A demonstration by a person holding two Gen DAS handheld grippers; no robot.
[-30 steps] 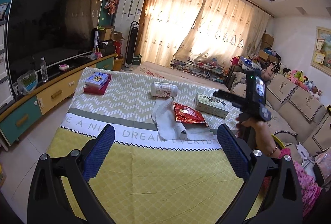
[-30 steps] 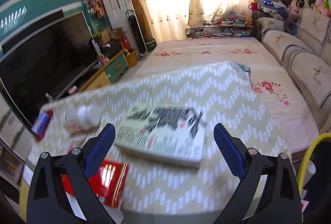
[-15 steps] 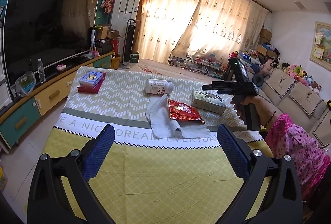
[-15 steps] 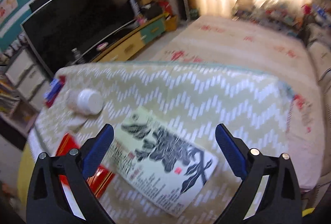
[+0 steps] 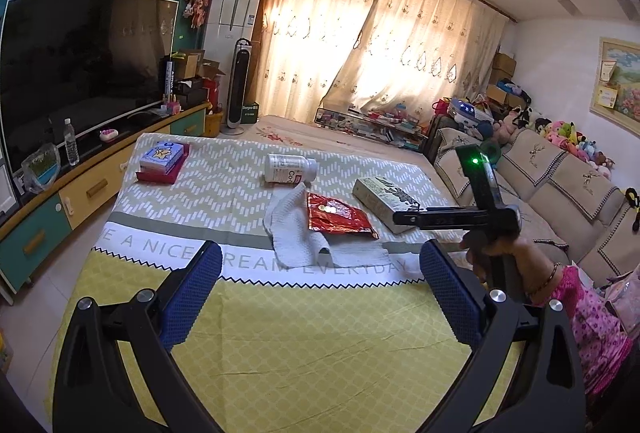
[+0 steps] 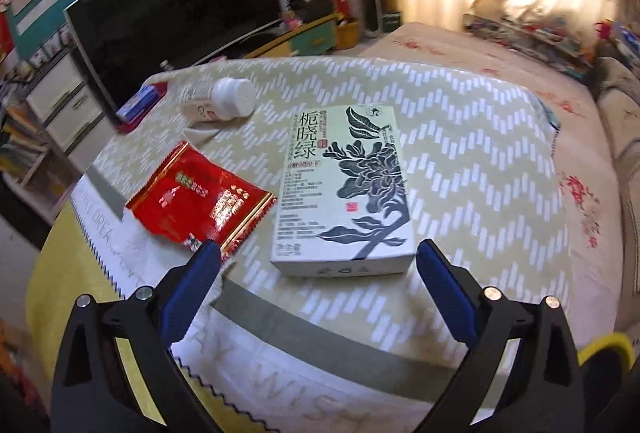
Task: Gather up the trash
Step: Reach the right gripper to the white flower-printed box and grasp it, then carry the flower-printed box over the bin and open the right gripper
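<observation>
Hovering my right gripper (image 6: 318, 267) spread wide over the box (image 6: 344, 189), red wrapper (image 6: 200, 203) just left of it on the table (image 6: 480, 161), my left gripper (image 5: 320, 269) also spread, empty.

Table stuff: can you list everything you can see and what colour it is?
box: 1, pale green with dark flower print, lying flat between the right gripper's open fingers
wrapper: 1, red, left of the box
bottle: 1, white, on its side behind the wrapper
cloth: 1, white, partly under the wrapper
small boxes: 2 stacked, blue on red, far left corner
tablecloth: 1, yellow and green
left gripper: open, empty
right gripper: open, empty
hand: 1, holding the right gripper
</observation>
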